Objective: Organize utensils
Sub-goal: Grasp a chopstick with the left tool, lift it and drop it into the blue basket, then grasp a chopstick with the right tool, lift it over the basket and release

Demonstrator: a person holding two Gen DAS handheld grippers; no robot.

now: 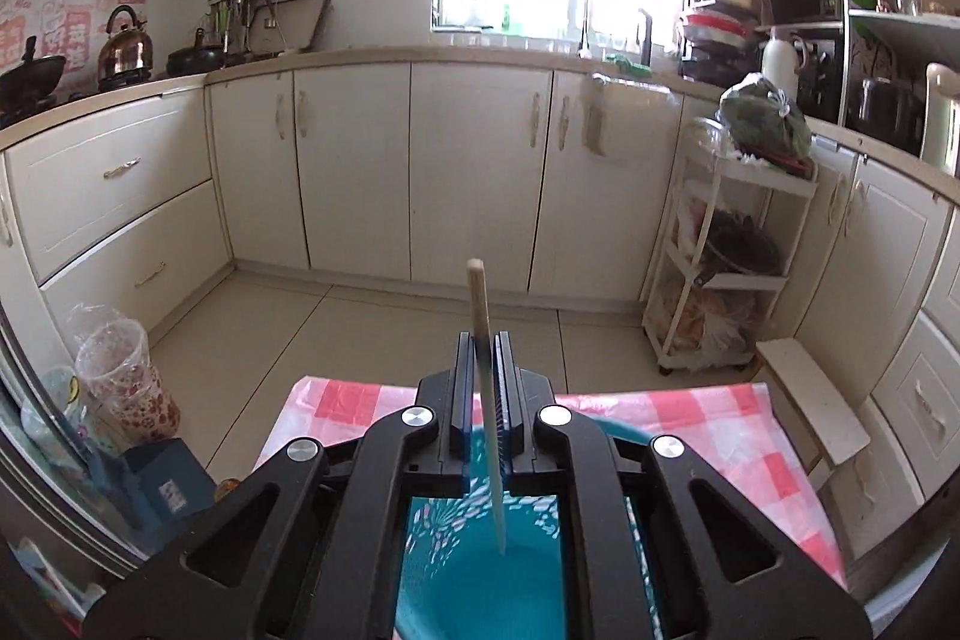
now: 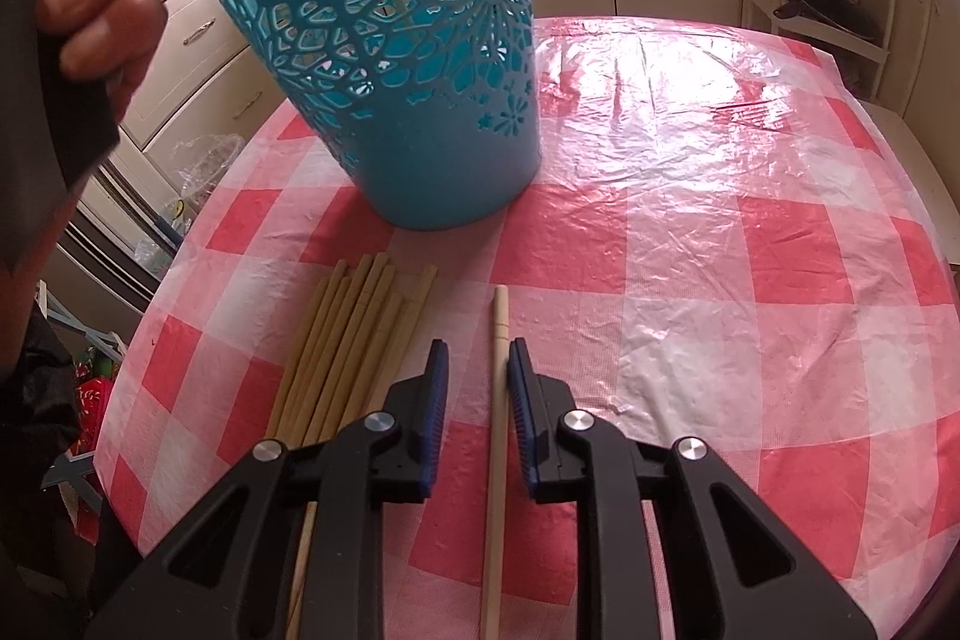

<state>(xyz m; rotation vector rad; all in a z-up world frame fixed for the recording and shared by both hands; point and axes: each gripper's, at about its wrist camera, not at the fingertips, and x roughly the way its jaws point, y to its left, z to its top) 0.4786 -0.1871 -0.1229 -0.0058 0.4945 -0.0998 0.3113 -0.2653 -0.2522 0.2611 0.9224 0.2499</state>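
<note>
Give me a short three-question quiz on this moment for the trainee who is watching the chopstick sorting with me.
1. True or false: the left gripper is shut on a chopstick above the blue holder.
2. The single chopstick between the right gripper's jaws is: A) clamped, B) lying on the tablecloth with gaps either side, C) inside the holder.
3. On which side of that single chopstick does the chopstick bundle lie in the right wrist view?

Key: 1 true; 2 B; 3 its left.
</note>
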